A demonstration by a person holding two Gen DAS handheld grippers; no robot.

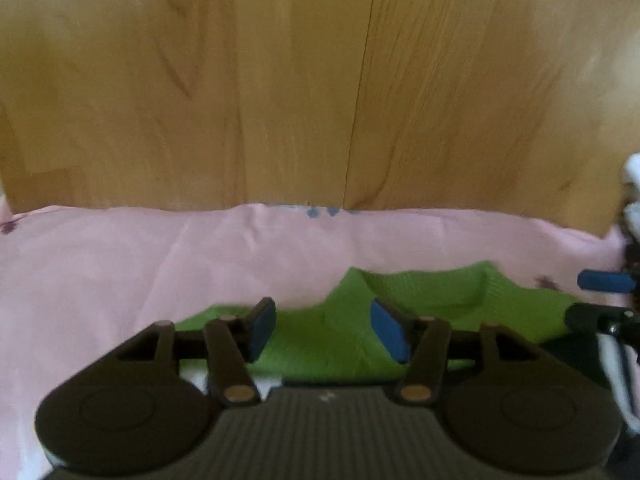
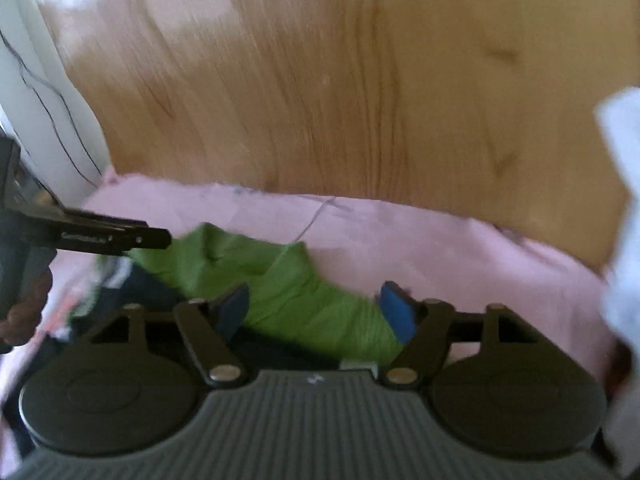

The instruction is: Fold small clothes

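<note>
Your left gripper (image 1: 323, 330) hung released over the green top (image 1: 424, 300), pads clear of the knit. Your right gripper (image 2: 316, 312) was released too — nothing pinched. The top lay rumpled on the pink sheet (image 1: 120, 264), near its far edge — wood floor (image 1: 280, 80) beyond.

We see a bright green ribbed knit garment (image 1: 344, 344) lying on a pale pink cloth (image 1: 120, 264) scattered with small blue and purple marks. Beyond it, the floor (image 1: 280, 80) is honey-coloured wood with darker grain streaks. Our black tongs carry blue pads (image 1: 386, 330), over a grey ridged body.
</note>
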